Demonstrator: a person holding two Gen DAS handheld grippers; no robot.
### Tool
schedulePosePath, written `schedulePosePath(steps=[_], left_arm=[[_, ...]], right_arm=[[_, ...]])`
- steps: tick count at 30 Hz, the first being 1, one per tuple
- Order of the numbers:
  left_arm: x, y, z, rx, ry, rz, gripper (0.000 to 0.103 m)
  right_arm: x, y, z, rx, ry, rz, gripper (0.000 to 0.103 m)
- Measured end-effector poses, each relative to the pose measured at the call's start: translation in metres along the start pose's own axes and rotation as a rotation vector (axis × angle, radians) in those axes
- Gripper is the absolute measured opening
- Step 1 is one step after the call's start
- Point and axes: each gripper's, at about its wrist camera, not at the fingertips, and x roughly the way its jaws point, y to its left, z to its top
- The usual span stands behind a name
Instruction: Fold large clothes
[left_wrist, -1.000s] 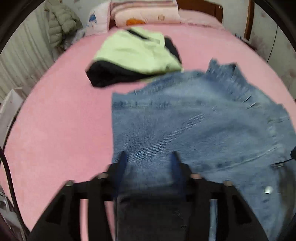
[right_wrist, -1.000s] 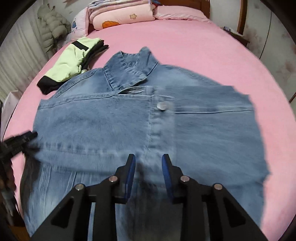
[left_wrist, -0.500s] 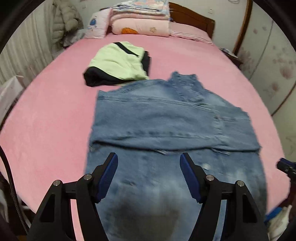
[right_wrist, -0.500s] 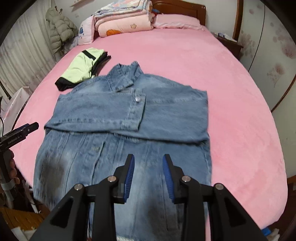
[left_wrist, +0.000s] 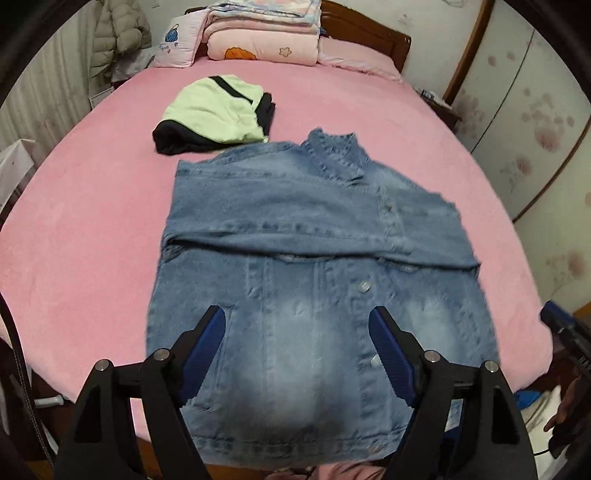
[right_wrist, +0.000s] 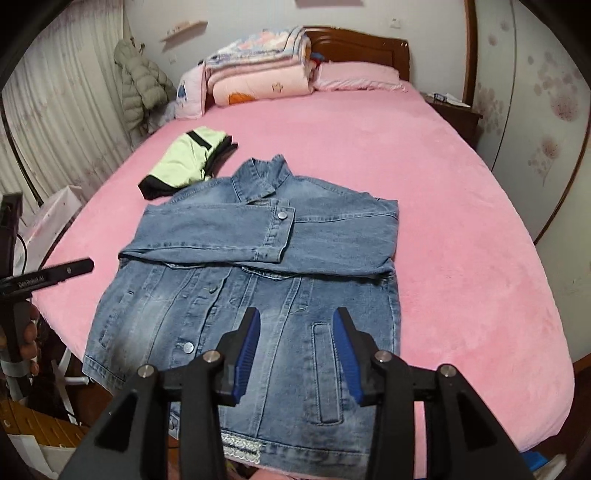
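Observation:
A blue denim jacket (left_wrist: 306, 236) lies front up on the pink bed (left_wrist: 92, 229), collar far, hem hanging over the near edge. Both sleeves are folded across the chest. It also shows in the right wrist view (right_wrist: 258, 266), the cuff with a metal button on top. My left gripper (left_wrist: 297, 332) is open and empty, above the jacket's lower part. My right gripper (right_wrist: 295, 332) is open and empty, above the jacket's lower right near a pocket. The left gripper's tip shows at the left of the right wrist view (right_wrist: 55, 275).
A folded light-green and black garment (left_wrist: 218, 110) lies just beyond the jacket's left shoulder. Stacked quilts and pillows (right_wrist: 258, 70) sit at the wooden headboard. A puffy coat (right_wrist: 140, 88) hangs at the far left. A nightstand (right_wrist: 454, 110) stands at the right.
Both grippers have pulled back and up from the jacket and opened wider. The sleeves they held now lie folded across the chest.

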Motion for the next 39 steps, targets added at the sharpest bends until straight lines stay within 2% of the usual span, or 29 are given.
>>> schedulePosePath(steps=[6,12,18,22,27,33,39], left_arm=[[0.012,0.034,-0.031,-0.025,0.096,0.056,0.079],[0.003,0.062,-0.051,-0.037,0.112,0.114,0.079],[-0.005,0.080,-0.062,-0.045,0.121,0.129,0.079],[0.003,0.089,-0.074,-0.051,0.149,0.132,0.079],[0.032,0.106,-0.101,-0.069,0.227,0.122,0.079],[0.066,0.139,-0.141,-0.126,0.319,0.070,0.079],[0.077,0.150,-0.150,-0.132,0.294,-0.001,0.079]], right_arm=[[-0.008,0.011,-0.029,0.015,-0.014,-0.048,0.047],[-0.013,0.029,-0.047,0.030,0.048,-0.064,0.047],[-0.014,0.040,-0.052,0.021,0.086,-0.085,0.047],[-0.012,0.039,-0.057,0.016,0.108,-0.100,0.047],[0.000,0.012,-0.074,0.114,0.187,-0.130,0.047],[0.018,-0.031,-0.105,0.238,0.262,-0.091,0.047],[0.028,-0.078,-0.135,0.367,0.277,-0.054,0.047]])
